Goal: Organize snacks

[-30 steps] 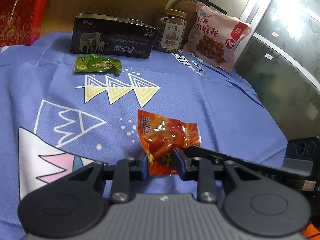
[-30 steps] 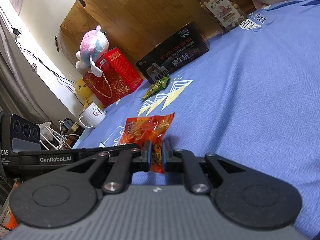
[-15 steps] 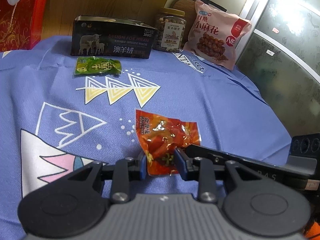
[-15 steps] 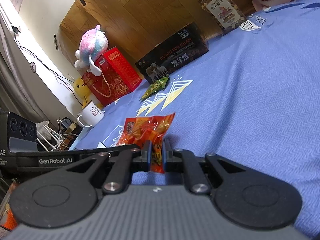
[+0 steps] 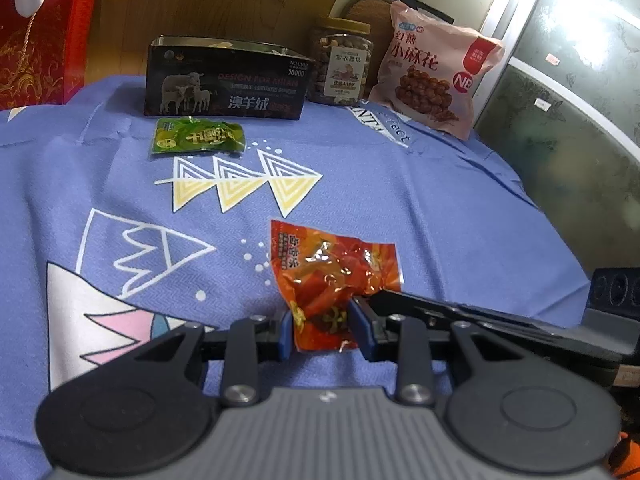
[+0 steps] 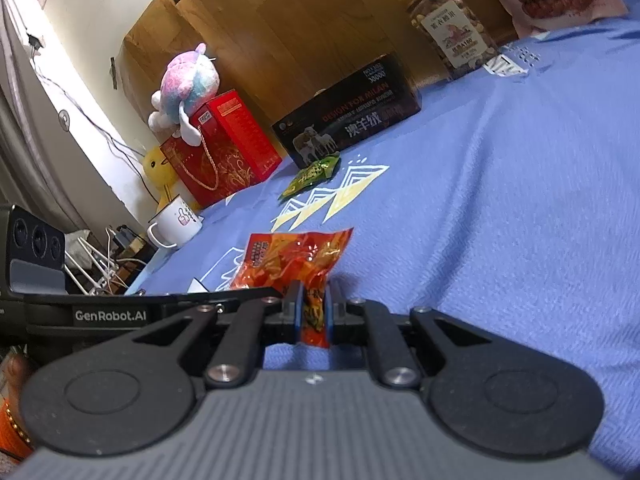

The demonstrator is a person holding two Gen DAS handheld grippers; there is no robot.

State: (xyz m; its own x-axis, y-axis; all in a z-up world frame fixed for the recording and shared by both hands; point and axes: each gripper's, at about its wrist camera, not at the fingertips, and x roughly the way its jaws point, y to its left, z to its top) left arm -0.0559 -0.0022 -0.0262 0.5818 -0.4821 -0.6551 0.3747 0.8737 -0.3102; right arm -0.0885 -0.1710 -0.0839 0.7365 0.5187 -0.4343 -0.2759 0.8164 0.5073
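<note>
Snack packet: an orange-red foil packet (image 5: 334,280) lies on the blue patterned cloth (image 5: 400,208) that covers the desk, near the front, well apart from the other snacks at the back.
Left tongs: the left tongs (image 5: 323,330) sit at the near end of the packet, one blue pad on each side of it, both touching the foil; they are clamped on that end.
Right tongs: the right tongs (image 6: 312,312) are nearly together, their pads pinching a narrow fold of the same packet, which stands up between them in the right wrist view.
Meeting of the two: in the left wrist view a black finger of the right tongs reaches in from the right and ends just beside the left tongs' right pad, at the packet's edge.
Green packet: a small green snack packet (image 5: 196,140) lies flat on the cloth, just in front of the dark box.
Dark box: a black open-topped box (image 5: 226,84) printed with sheep stands at the back of the cloth.
Jar: a clear jar of nuts (image 5: 340,68) with a yellow lid stands just right of the box.
Pink bag: a pink bag of fried twists (image 5: 432,76) leans upright beside the jar, at the far right corner.
Off to the left: a red gift box (image 6: 222,150) with a pastel plush toy (image 6: 188,84) on top, a yellow duck toy (image 6: 160,166) and a white mug (image 6: 176,222).
</note>
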